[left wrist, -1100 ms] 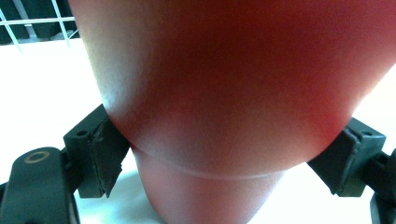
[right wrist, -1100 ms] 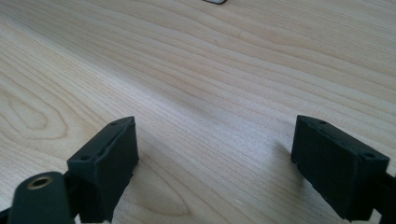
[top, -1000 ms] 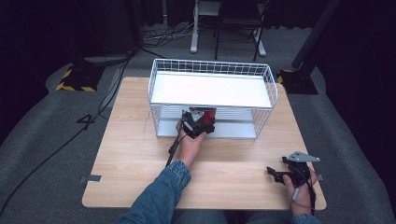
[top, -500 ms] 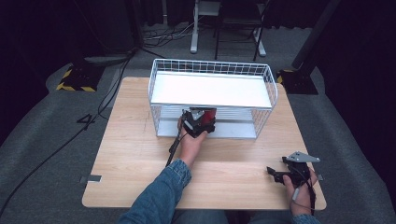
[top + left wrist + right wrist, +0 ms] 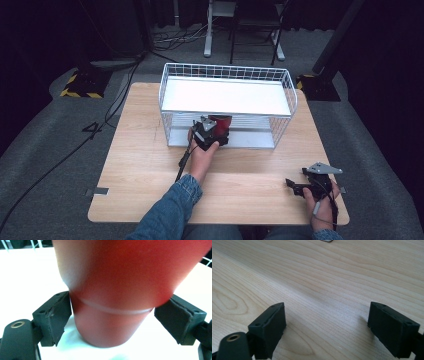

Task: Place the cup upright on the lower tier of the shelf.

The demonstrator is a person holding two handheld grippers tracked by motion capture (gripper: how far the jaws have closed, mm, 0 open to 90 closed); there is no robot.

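left claw [image 5: 216, 131]: jaws apparently gripping | right claw [image 5: 327, 327]: jaws apart

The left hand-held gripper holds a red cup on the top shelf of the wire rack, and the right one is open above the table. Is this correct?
Not quite: the red cup sits on the lower shelf of the wire rack, as the high view shows. The rest is correct.

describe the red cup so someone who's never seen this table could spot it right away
Find the white wire rack at the far side of the wooden table and look at its lower shelf, at the front. The red cup stands there, between the pads of the left gripper; it is the one red thing on the table.
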